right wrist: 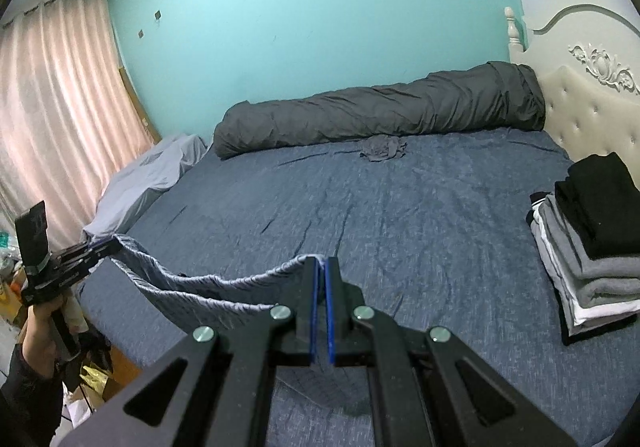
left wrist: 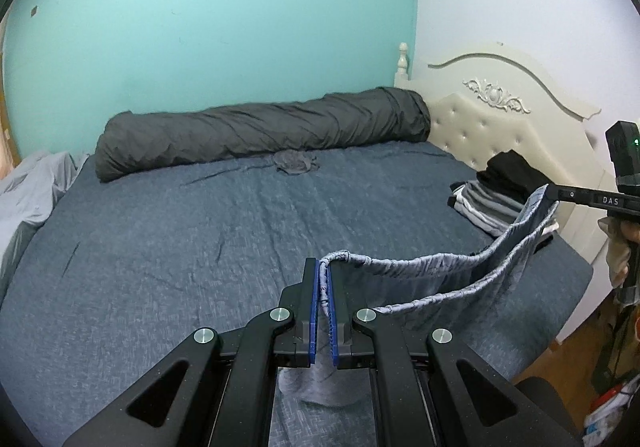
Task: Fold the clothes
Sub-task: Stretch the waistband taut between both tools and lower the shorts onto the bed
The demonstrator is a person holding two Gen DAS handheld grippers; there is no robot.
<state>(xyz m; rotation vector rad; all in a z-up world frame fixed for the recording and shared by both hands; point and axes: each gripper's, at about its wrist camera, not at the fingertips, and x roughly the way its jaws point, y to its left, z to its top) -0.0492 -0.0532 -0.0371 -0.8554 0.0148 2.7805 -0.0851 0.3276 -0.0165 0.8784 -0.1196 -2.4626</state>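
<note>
A light grey-blue striped garment [left wrist: 460, 267] hangs stretched between my two grippers above the near edge of the bed. My left gripper [left wrist: 323, 267] is shut on one end of its elastic band. My right gripper [right wrist: 320, 267] is shut on the other end; it shows in the left wrist view [left wrist: 550, 191] at the far right. The garment [right wrist: 192, 283] sags in the middle, and its lower part drapes below the jaws. The left gripper appears in the right wrist view [right wrist: 108, 247] at the far left.
The bed [left wrist: 200, 247] has a dark blue sheet. A stack of folded clothes [right wrist: 592, 247] lies at its right side by the white headboard [left wrist: 500, 119]. A rolled dark grey duvet [left wrist: 260, 135] and a small crumpled grey garment [left wrist: 296, 161] lie at the back.
</note>
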